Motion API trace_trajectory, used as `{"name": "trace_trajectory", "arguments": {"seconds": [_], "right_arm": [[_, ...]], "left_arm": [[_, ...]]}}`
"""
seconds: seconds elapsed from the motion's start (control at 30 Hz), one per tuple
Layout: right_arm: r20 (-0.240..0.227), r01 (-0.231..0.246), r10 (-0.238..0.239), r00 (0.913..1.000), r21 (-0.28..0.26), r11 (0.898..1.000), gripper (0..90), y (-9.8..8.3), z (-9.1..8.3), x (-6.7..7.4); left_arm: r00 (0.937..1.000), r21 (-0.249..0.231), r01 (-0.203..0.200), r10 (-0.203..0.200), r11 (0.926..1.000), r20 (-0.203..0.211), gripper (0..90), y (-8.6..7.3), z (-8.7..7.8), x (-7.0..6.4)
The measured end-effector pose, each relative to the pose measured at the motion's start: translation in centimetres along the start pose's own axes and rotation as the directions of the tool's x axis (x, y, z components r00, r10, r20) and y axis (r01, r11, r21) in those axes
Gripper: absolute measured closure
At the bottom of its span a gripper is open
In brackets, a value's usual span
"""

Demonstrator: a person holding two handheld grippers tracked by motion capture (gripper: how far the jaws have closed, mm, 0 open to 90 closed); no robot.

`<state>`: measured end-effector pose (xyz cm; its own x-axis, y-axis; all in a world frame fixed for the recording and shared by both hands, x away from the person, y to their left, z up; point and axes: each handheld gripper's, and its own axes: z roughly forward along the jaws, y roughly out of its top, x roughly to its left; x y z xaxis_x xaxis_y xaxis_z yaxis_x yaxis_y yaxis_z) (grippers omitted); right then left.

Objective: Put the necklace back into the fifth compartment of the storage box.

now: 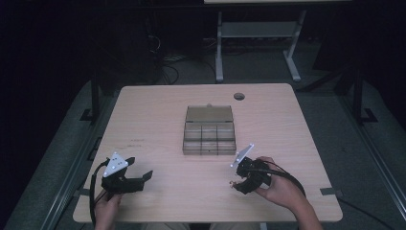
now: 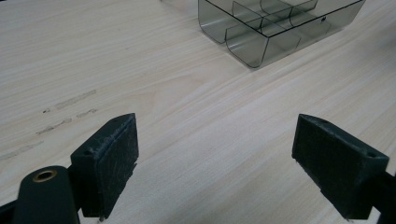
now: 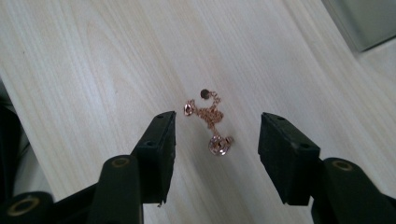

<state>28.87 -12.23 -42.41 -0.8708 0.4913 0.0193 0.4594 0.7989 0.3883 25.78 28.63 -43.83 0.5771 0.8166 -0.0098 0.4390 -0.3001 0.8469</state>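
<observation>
- between the spread jaws of the right gripper, a rose-gold chain necklace lies bunched on the wooden table, touching neither jaw.
- left gripper spread wide, holding nothing, near the clear compartment box.

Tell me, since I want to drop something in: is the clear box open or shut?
Open. The clear box has its lid folded back flat on the table, and its divided compartments face up uncovered.

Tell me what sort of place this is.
Probably a lab or recording workspace, not a home: a plain light-wood table stands in a dark room, cables lie on the floor behind it, and a person holds the left gripper and the right gripper over it.
</observation>
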Motion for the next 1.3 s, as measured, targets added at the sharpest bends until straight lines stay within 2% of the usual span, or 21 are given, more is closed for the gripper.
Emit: {"name": "trace_trajectory", "arguments": {"seconds": [0.13, 0.3, 0.47, 0.6, 0.73, 1.07, 1.2, 1.3], "right_arm": [[0.007, 0.008, -0.008, 0.9999, 0.009, 1.000, 50.2, 0.4, 0.1, -0.1], [0.013, 0.024, -0.025, 0.9996, 0.056, 0.998, 56.3, 1.4, 0.7, -0.1], [0.005, 0.026, -0.027, 0.9996, 0.077, 0.997, 59.2, 1.9, 1.1, -0.1], [-0.007, 0.031, -0.030, 0.9995, 0.091, 0.995, 60.8, 2.0, 1.3, 0.0], [0.007, 0.033, -0.034, 0.9994, 0.113, 0.993, 63.9, 2.1, 1.7, 0.2], [-0.008, 0.042, -0.042, 0.9991, 0.148, 0.988, 70.4, 2.7, 2.5, 0.3], [-0.022, 0.044, -0.041, 0.9989, 0.161, 0.986, 74.6, 2.9, 2.7, 0.2], [-0.024, 0.055, -0.051, 0.9984, 0.178, 0.982, 81.4, 3.0, 2.8, 0.2]], "left_arm": [[1.0000, -0.002, 0.003, -0.003, 1.0000, -0.002, 14.3, 0.0, -0.1, 0.0], [1.0000, 0.008, 0.006, -0.006, 1.0000, 0.000, 14.3, -0.1, -0.1, 0.2], [1.0000, 0.005, 0.009, -0.009, 0.9999, 0.003, 14.3, 0.0, 0.0, 0.1], [1.0000, 0.008, 0.005, -0.005, 1.0000, 0.004, 14.3, 0.0, 0.0, 0.1], [1.0000, 0.008, 0.007, -0.007, 0.9999, 0.004, 14.3, 0.0, 0.0, 0.1], [0.9996, -0.001, 0.027, -0.027, 0.9996, -0.002, 14.3, -0.1, -0.2, 0.4], [0.9997, -0.003, 0.026, -0.026, 0.9997, -0.001, 14.3, -0.1, -0.3, 0.5], [0.9995, -0.003, 0.031, -0.031, 0.9995, -0.002, 14.3, -0.1, -0.3, 0.5]]}}
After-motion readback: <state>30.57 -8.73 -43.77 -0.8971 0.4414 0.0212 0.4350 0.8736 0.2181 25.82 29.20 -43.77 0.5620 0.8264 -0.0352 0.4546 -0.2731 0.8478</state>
